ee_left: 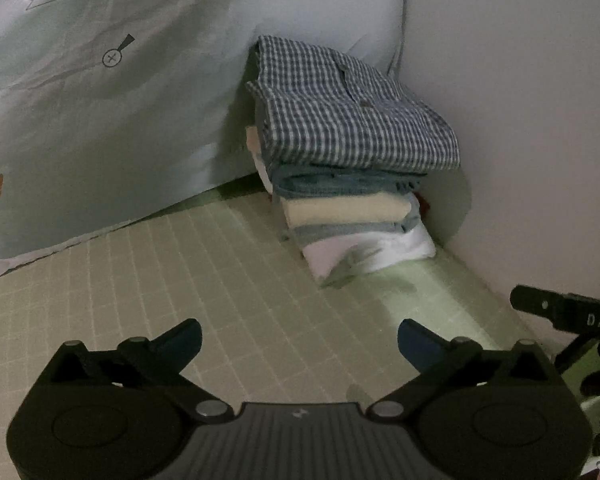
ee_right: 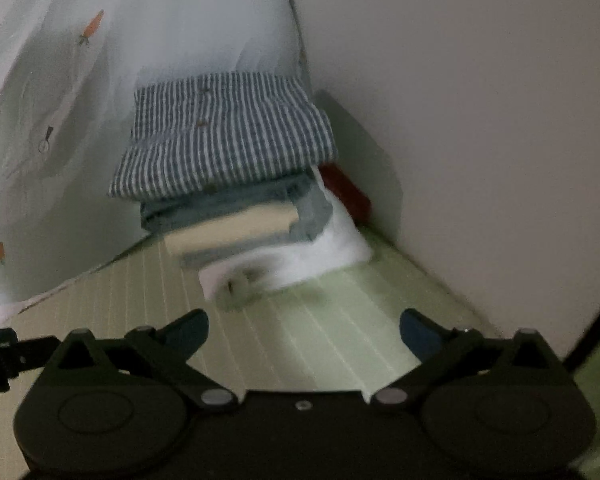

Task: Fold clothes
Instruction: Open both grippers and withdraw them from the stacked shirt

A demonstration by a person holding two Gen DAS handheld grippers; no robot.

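A stack of folded clothes (ee_left: 352, 184) sits in the corner ahead of both grippers, well apart from their fingertips. On top lies a blue-and-white checked shirt (ee_left: 352, 108), wider than the layers under it and overhanging them. Below it come a folded blue denim piece (ee_left: 340, 186), a cream piece (ee_left: 348, 210), another thin blue layer, and a white garment (ee_left: 364, 254) at the bottom, resting on the surface. In the right wrist view the same stack (ee_right: 236, 184) is blurred, so the checks read as stripes; a red object (ee_right: 350, 190) shows behind it, against the wall, and what it is cannot be told.

The left gripper (ee_left: 299, 342) is released, its 2 blue-tipped fingers (ee_left: 180, 342) spread wide with only bare mat between them. The right gripper (ee_right: 304, 334) is likewise spread wide and grasps nothing. From the left wrist view, part of the right gripper appears at the right edge, beside the left one.

Both hover over a pale green mat with a grid (ee_left: 180, 280) that runs forward to the stack. Left of the stack hangs a light sheet printed with small carrots (ee_left: 80, 100), its lower edge meeting the mat. Right of the stack stands a plain pale wall (ee_left: 520, 120).
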